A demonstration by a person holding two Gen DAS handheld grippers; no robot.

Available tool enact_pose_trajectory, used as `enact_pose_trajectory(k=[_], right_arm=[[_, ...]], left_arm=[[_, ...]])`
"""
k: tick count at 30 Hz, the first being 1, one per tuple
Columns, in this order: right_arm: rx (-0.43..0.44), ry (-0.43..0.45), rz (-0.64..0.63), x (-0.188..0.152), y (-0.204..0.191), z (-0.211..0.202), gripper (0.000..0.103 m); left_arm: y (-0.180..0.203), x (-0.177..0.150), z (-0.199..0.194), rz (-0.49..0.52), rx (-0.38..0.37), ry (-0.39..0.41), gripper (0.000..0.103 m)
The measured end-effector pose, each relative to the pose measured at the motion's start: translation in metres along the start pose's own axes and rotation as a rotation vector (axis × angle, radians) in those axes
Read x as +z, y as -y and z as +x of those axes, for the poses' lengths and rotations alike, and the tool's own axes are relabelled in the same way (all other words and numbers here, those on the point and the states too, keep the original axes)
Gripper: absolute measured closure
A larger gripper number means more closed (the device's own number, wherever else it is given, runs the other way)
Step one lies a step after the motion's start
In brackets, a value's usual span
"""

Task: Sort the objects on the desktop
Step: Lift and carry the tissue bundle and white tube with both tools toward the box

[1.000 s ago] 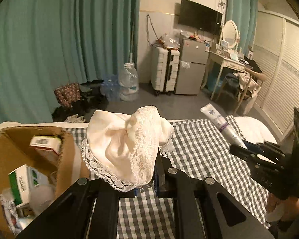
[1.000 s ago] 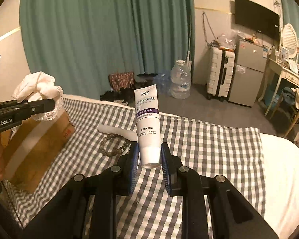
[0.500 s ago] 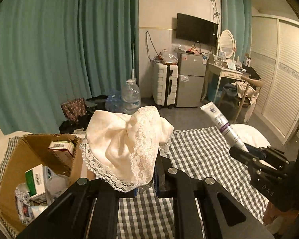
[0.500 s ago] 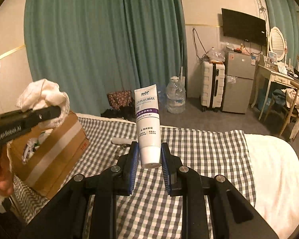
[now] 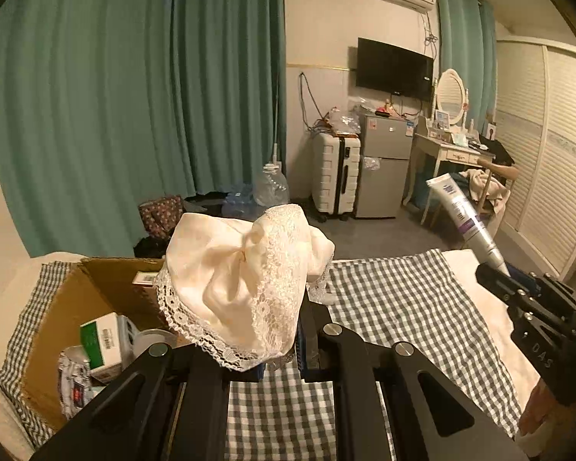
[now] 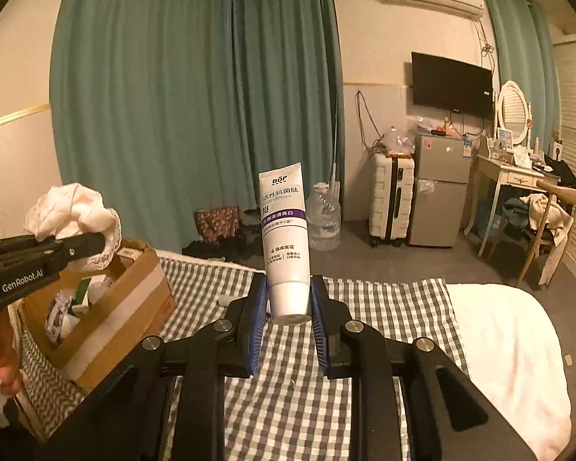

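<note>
Lace cloth (image 5: 245, 288) hiding left tool (image 5: 280, 357) tips, box (image 5: 73, 307) contents indistinct

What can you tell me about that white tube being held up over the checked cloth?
The tube is white, soft-looking plastic with a purple band, printed text and "BOP" near its flat crimped end. It stands almost upright, crimped end up and wide cap down. The right gripper clamps it at the cap, its blue-padded fingers pressing both sides. Nothing else touches it; it hangs above the checked cloth.
</note>
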State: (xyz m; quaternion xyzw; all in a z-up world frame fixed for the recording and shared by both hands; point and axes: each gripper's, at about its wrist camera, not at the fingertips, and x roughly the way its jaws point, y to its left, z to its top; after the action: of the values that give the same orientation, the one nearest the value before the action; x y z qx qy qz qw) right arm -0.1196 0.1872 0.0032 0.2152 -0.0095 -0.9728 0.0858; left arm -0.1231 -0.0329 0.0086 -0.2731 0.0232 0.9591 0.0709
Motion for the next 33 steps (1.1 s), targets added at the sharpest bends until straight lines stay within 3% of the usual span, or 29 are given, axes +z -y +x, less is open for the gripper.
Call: enact_pose_trajectory(k=[11,21,33], right_arm=[[0.014,0.021,-0.019,0.016,-0.041,-0.002,0.081],[0.111,0.026,-0.045,0.027,-0.108,0.006,0.081],[0.193,0.013,-0.094,0.034,-0.17,0.02,0.081]], left_arm=[[-0.032,0.008,-0.015,-0.004,0.052,0.023,0.092],[-0.089,0.011,-0.027,-0.074,0.091,0.026,0.092],[-0.141,0.002,-0.027,-0.081,0.158,-0.001,0.092]])
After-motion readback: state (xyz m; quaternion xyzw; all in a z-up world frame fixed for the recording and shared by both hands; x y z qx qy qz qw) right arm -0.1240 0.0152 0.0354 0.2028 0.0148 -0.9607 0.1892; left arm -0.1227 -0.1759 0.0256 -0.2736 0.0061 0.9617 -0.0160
